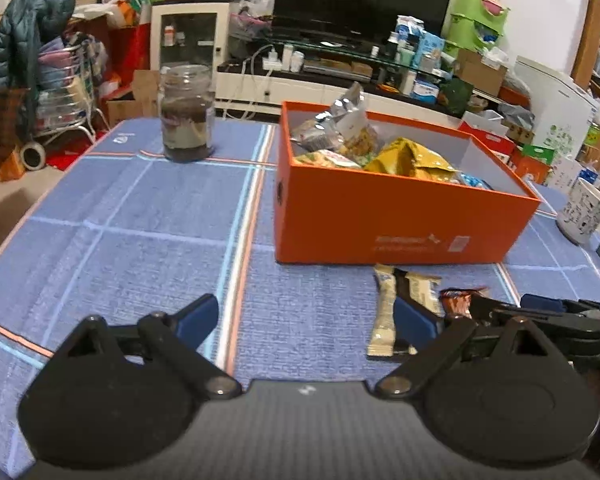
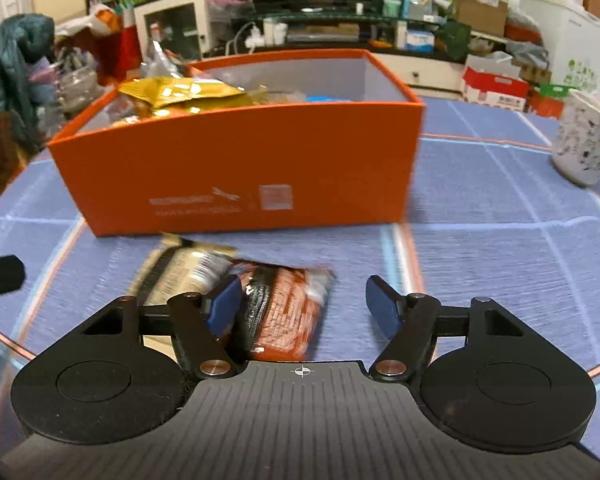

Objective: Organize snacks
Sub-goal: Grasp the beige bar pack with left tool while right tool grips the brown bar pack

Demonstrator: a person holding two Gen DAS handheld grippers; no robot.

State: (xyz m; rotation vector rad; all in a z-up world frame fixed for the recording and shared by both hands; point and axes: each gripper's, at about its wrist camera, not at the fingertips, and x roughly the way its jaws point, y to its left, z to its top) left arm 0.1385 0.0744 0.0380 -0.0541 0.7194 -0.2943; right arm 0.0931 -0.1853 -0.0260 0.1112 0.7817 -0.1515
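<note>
An open orange box (image 1: 400,216) on the blue checked tablecloth holds several snack bags, among them a yellow one (image 1: 412,158) and a silver one (image 1: 346,114). The box also shows in the right wrist view (image 2: 236,168). In front of it lie cream snack bars (image 1: 384,312) and an orange-red snack packet (image 1: 458,302). In the right wrist view the packet (image 2: 292,312) lies between my fingers, with the cream bars (image 2: 184,268) to its left. My right gripper (image 2: 304,308) is open, low over the packet. My left gripper (image 1: 304,320) is open and empty, left of the bars.
A glass jar (image 1: 188,114) with dark contents stands at the table's far left. A white patterned cup (image 1: 584,212) stands at the right edge, also in the right wrist view (image 2: 584,140). Beyond the table are a TV stand, boxes and a cluttered room.
</note>
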